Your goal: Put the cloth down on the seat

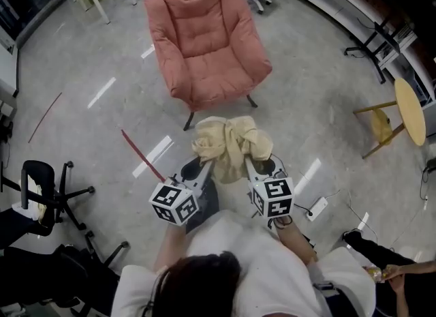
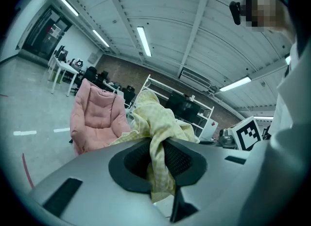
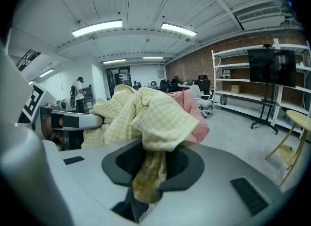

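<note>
Two grippers level, left gripper [image 1: 203,167] and right gripper [image 1: 256,164] each nearly closed, pinching the bunched cloth [image 1: 228,142] above open floor [image 1: 306,104], chair [image 1: 204,36] front edge just ahead, stool [image 1: 402,114] well right.

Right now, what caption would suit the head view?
Left claw and right claw clamp a bunched yellow cloth short of the pink armchair.

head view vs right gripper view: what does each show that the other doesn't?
Head view only: the bare seat, a red floor stripe, a power strip. Right gripper view only: ceiling lights, shelving, a screen, the right gripper shut on the cloth. Both: cloth, pink armchair, wooden stool.
</note>
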